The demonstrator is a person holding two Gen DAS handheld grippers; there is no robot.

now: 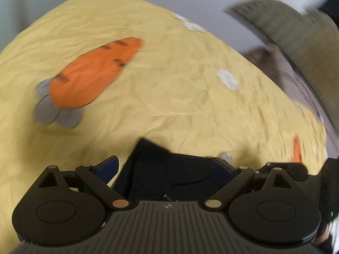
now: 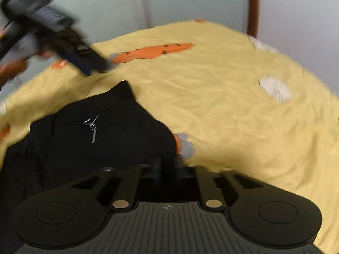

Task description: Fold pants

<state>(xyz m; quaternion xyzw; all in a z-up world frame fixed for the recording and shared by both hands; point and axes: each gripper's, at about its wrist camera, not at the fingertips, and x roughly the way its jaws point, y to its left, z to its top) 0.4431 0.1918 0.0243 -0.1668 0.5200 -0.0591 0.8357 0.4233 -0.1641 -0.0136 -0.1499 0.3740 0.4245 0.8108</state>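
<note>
Two tongs on black pants (image 2: 89, 139), yellow bedsheet (image 2: 211, 105) beneath.
Left tongs (image 1: 165, 165) spread over cloth; right tongs (image 2: 167, 165) pinching pants edge. Best kept taut, edges aligned.

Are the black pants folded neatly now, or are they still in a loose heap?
Loose heap. In the right wrist view the black pants lie bunched on the yellow sheet, with uneven edges and one corner sticking up; no flat fold shows.

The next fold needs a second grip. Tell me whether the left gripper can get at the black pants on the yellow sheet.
Probably yes. The left gripper is open, and a corner of the black fabric pants already sits between its fingers on the yellow carrot-print bedsheet. Nothing blocks the way.
</note>
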